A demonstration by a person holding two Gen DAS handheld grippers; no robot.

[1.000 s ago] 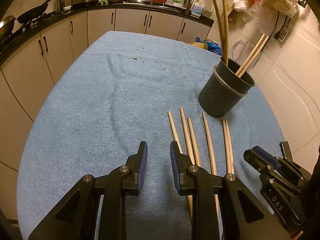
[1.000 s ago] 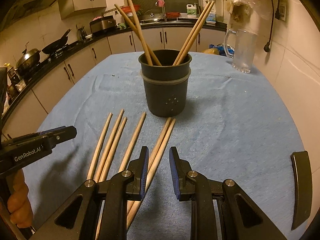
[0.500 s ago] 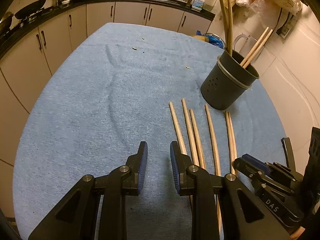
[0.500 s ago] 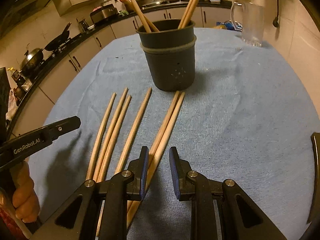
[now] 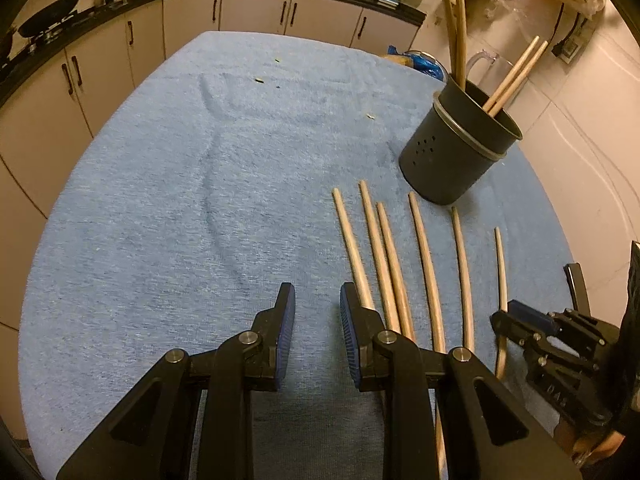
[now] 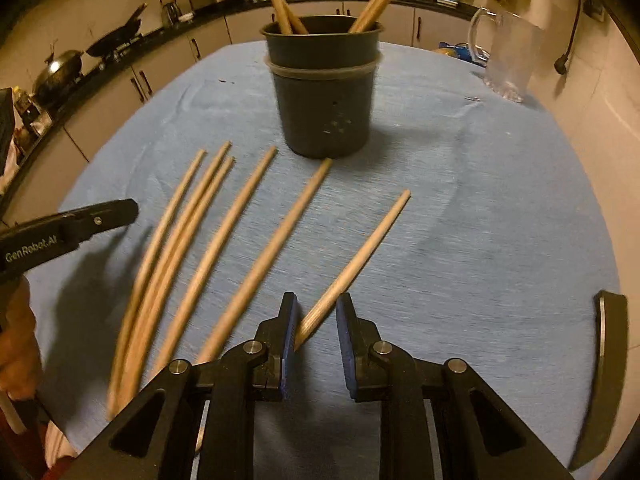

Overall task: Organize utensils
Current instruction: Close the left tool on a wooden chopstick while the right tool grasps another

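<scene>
Six loose chopsticks lay fanned on the blue cloth in front of the dark utensil holder. Four sat close together at the left of the fan; the fifth ran up until its far tip almost met the holder's base. The sixth chopstick lay apart to the right, angled, with its near tip between the fingers of the right gripper. That tip was against the left blue pad; the right pad stood clear of it, so the jaws were parted and gripped nothing.

The holder stood upright with four chopsticks in it, leaning out to both sides. Bare cloth stretched wide to its right, up to a clear jug near the far edge.

The left gripper hovered low over the cloth, jaws apart and empty, its right finger just over the leftmost stick's near part. Open cloth lay to its left as far as the table edge; kitchen cabinets stood beyond.
</scene>
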